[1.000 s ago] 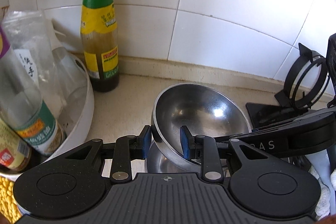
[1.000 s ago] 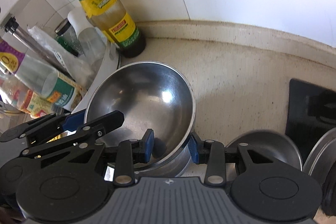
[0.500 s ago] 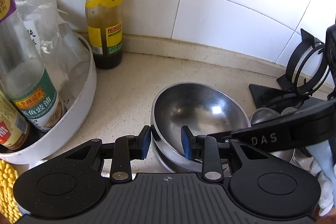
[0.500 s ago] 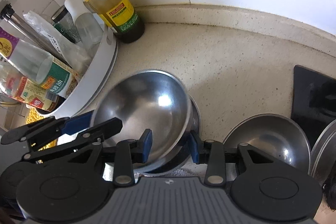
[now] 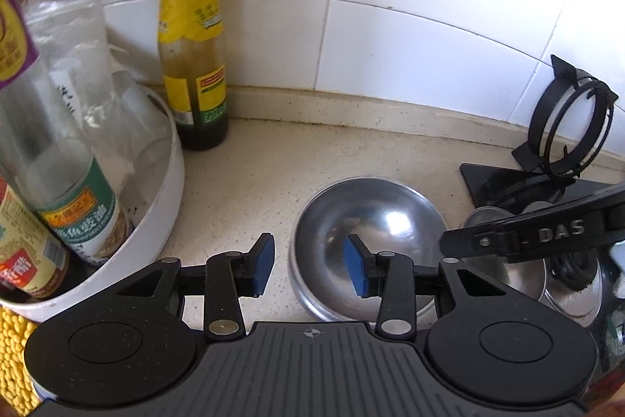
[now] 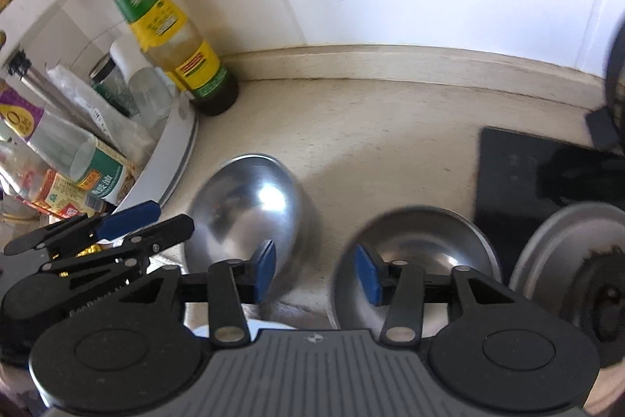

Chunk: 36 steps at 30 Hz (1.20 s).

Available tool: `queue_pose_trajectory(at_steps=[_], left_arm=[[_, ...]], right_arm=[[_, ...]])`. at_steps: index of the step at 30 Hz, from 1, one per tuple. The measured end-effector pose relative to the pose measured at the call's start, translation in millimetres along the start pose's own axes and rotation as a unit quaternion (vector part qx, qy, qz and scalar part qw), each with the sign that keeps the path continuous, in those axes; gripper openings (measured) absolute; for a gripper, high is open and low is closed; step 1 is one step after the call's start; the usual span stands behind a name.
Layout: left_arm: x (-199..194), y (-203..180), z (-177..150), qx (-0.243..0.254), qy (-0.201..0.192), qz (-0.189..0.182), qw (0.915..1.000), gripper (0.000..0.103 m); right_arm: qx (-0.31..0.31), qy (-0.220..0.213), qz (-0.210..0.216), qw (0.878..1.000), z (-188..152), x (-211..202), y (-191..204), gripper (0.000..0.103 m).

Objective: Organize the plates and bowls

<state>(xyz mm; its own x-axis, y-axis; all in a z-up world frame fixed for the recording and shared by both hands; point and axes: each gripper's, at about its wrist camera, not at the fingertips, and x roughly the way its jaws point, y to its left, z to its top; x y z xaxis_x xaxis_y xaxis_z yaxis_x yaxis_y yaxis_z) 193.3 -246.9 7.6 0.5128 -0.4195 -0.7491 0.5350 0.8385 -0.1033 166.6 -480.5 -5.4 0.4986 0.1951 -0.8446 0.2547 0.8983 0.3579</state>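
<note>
Two steel bowls sit nested on the beige counter, the upper bowl (image 5: 371, 221) resting level in the lower one. My left gripper (image 5: 308, 268) is at their near left rim, its blue pads apart and off the metal, jaws opening. In the right wrist view the nested bowls (image 6: 250, 206) lie left of my right gripper (image 6: 316, 272), whose jaws are opening over bare counter. Its right pad hangs over the edge of a third steel bowl (image 6: 422, 253). My left gripper (image 6: 164, 217) shows at the left there.
A green-labelled sauce bottle (image 5: 193, 65) stands by the tiled wall. A white round tray (image 5: 168, 198) with several bottles fills the left. A black stove top (image 6: 515, 174), a black burner ring (image 5: 570, 127) and a steel plate (image 6: 566, 241) are on the right.
The tilted upper bowl came down and settled into the lower one. Both grippers let go of its rim and their pads spread. The right gripper shifted right, toward the third bowl.
</note>
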Motion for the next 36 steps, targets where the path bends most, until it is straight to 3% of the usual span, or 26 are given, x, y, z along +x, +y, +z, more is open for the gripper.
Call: queue_pose_trajectory(at_steps=[8, 15, 24, 36], left_arm=[[7.4, -31.5, 7.7, 0.056, 0.003, -0.028, 0.9980, 0.056], [24.2, -70.0, 13.9, 0.117, 0.011, -0.057, 0.9914, 0.059], [54.1, -107.8, 24.8, 0.194, 0.023, -0.087, 0.9768, 0.066], [100.7, -130.2, 24.1, 0.248, 0.080, -0.117, 0.9584, 0.060]], right_arm=[[0.054, -0.011, -0.023, 0.998, -27.1, -29.2, -41.4, 0.055], [0.108, -0.016, -0.027, 0.994, -48.8, -38.3, -67.3, 0.055], [0.169, -0.002, 0.001, 0.986, -70.1, -24.0, -77.3, 0.056], [0.230, -0.014, 0.032, 0.973, -75.1, 1.4, -93.8, 0.056]])
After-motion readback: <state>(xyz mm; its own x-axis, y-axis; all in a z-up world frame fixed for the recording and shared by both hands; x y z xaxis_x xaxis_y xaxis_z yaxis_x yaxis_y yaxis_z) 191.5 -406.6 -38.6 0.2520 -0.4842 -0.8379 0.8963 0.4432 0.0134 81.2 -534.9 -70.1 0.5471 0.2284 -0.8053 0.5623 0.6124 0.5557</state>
